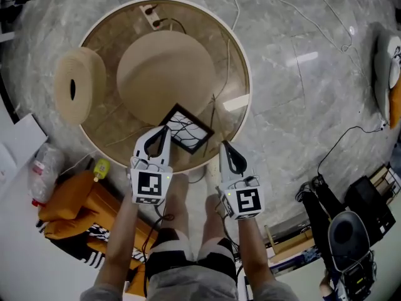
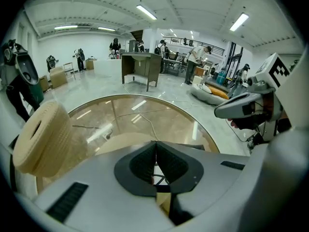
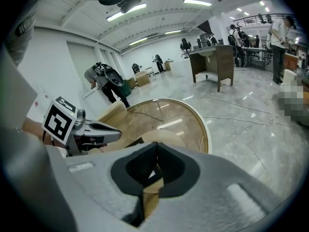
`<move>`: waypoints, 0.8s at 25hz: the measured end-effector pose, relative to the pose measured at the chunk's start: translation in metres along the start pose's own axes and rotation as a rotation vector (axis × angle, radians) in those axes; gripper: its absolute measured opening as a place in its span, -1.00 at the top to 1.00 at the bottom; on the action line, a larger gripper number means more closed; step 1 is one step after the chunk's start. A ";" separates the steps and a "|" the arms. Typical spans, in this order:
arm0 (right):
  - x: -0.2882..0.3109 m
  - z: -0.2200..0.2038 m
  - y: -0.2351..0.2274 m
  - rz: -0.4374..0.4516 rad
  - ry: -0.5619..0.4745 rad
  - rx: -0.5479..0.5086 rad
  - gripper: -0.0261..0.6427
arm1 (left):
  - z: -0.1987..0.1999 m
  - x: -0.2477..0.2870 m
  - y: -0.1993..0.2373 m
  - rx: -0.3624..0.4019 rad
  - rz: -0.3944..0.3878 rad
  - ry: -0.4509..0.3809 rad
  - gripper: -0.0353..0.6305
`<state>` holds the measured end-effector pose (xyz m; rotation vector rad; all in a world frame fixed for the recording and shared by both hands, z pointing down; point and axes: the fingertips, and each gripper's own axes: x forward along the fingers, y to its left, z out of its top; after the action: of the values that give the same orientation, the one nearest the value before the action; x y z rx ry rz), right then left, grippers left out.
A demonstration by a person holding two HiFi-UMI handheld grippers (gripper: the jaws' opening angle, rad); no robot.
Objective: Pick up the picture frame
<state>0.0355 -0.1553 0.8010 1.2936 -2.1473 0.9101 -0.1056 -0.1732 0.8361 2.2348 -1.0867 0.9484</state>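
I'm over a big open hall: a pale grey marble floor (image 1: 301,74), glossy enough to mirror the ceiling strip lights (image 2: 146,12). The walls (image 2: 60,46) are white. Below sits a round glass-topped table (image 1: 103,39), with a brown wooden desk (image 2: 140,66) farther back. A black cable (image 1: 338,142) trails across the floor.

The round, glossy brown counter (image 1: 106,49) with its pale rim filled the upper left of the head view. On it lay a large tan disc (image 1: 166,77) at centre, a black picture frame (image 1: 186,129) near the lower rim, and a white power strip (image 1: 150,15) at the top edge.
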 end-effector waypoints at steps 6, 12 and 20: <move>0.003 -0.004 -0.004 0.012 0.010 0.023 0.93 | -0.018 0.019 -0.001 -0.040 -0.053 0.091 0.69; 0.011 0.000 -0.008 0.021 0.006 0.049 0.93 | -0.040 0.038 0.006 -0.027 -0.051 0.178 0.50; 0.012 -0.005 -0.012 0.023 0.015 0.069 0.93 | -0.052 0.046 0.004 -0.028 -0.059 0.225 0.48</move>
<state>0.0411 -0.1623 0.8156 1.2929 -2.1406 1.0086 -0.1075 -0.1633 0.9051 2.0673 -0.9220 1.1214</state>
